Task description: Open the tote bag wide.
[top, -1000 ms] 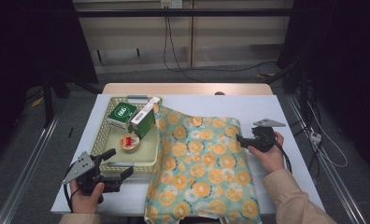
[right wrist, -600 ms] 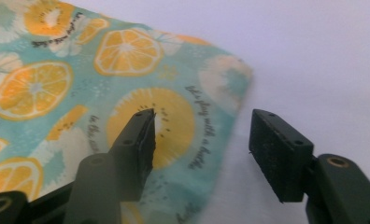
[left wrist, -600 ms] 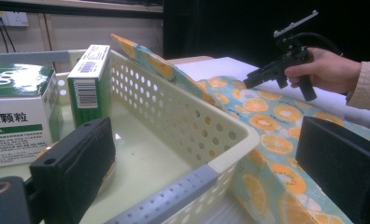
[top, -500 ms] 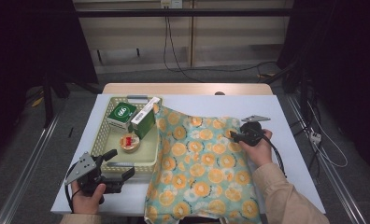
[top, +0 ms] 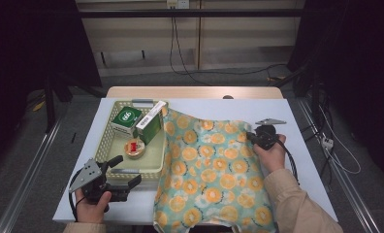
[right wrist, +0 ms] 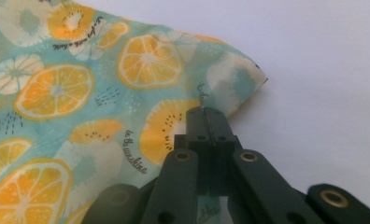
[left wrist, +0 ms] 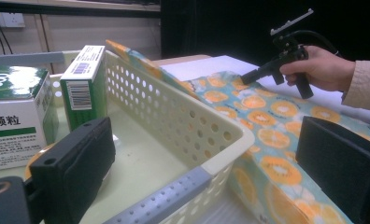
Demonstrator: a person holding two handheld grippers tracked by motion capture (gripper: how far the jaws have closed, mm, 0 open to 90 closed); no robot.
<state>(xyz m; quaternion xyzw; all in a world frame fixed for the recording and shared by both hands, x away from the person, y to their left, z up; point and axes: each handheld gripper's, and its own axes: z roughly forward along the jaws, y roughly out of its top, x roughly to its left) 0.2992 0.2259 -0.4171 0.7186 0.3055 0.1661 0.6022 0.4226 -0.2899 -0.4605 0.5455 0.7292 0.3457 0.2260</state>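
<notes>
A teal cloth with orange-slice print (top: 209, 170) lies spread over the middle of the white table, its left edge draped against the basket. My right gripper (top: 249, 136) sits at the cloth's far right corner. Its jaws have just been closing and now stand pressed together on the cloth (right wrist: 57, 93) near that corner, in the right gripper (right wrist: 206, 112) view. My left gripper (top: 128, 171) rests open at the basket's near edge, nothing between its jaws. From the left gripper (left wrist: 206, 140) view, the right gripper (left wrist: 246, 79) touches the cloth (left wrist: 267, 107).
A cream perforated basket (top: 103, 141) stands at the left, holding a green-and-white box (top: 126, 119), a tall green box (top: 150, 121) and a roll of tape (top: 134, 147). Bare white tabletop (top: 301, 121) lies right of the cloth. Cables run on the floor behind.
My right gripper moved left onto the cloth's far right corner and its jaws closed on the fabric. The left gripper stayed where it was.
</notes>
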